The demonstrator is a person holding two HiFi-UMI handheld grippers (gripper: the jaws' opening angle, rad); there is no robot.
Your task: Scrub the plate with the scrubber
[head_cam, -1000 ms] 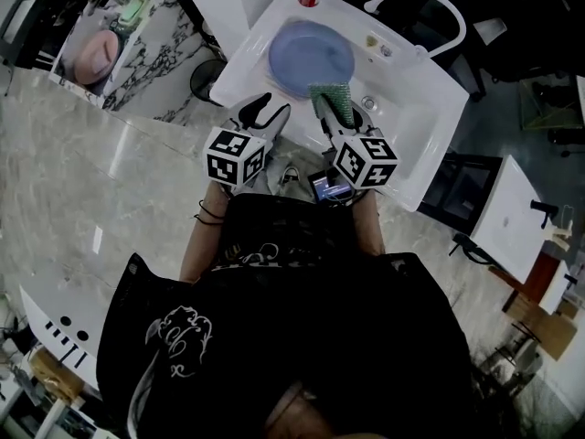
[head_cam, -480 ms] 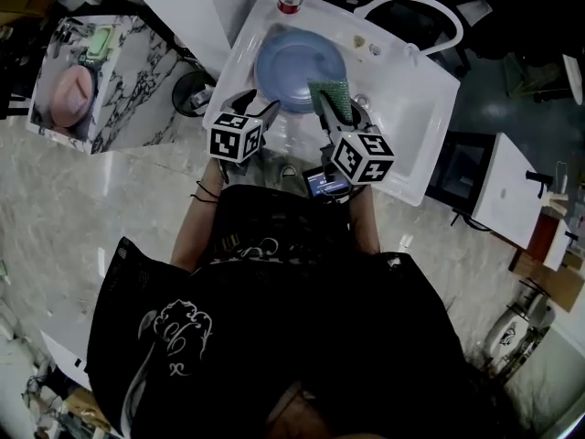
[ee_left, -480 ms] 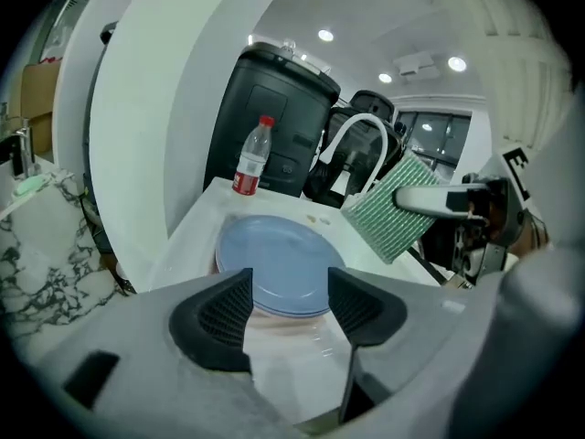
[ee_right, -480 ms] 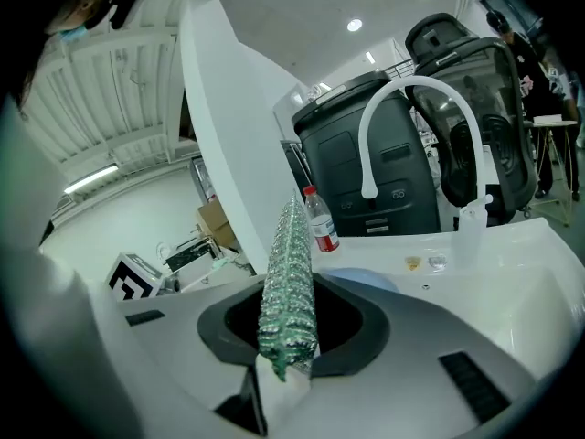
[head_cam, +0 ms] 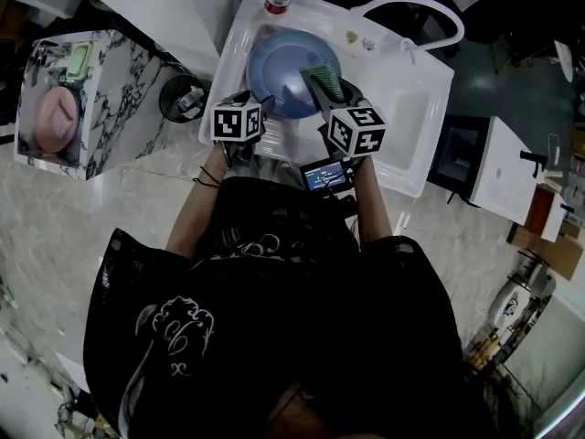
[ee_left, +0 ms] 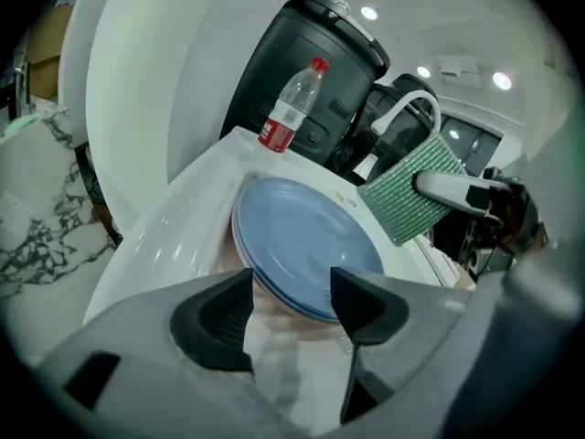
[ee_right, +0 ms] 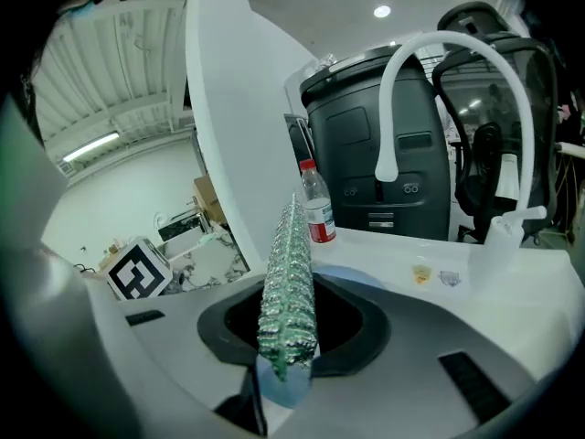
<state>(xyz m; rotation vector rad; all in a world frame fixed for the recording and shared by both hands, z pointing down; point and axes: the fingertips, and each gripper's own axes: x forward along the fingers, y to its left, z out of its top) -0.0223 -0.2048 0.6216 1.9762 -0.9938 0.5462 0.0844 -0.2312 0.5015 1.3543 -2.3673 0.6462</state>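
I'm opening left claw [ee_left: 291, 293], nothing pinched; plate [ee_left: 306, 240] lying just ahead, near rim lining up between jaws. Right claw [ee_right: 288, 341] clamping scrubber [ee_right: 291, 273], holding it over plate's right half.

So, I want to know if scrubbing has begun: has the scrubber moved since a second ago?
Yes. The scrubber, clamped in the right gripper, has gone from the plate's near rim inward, over the plate.

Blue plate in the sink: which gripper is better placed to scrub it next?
Right. The right gripper is shut on the green mesh scrubber, poised above the round blue plate; the left gripper has jaws opening, gripping nothing.
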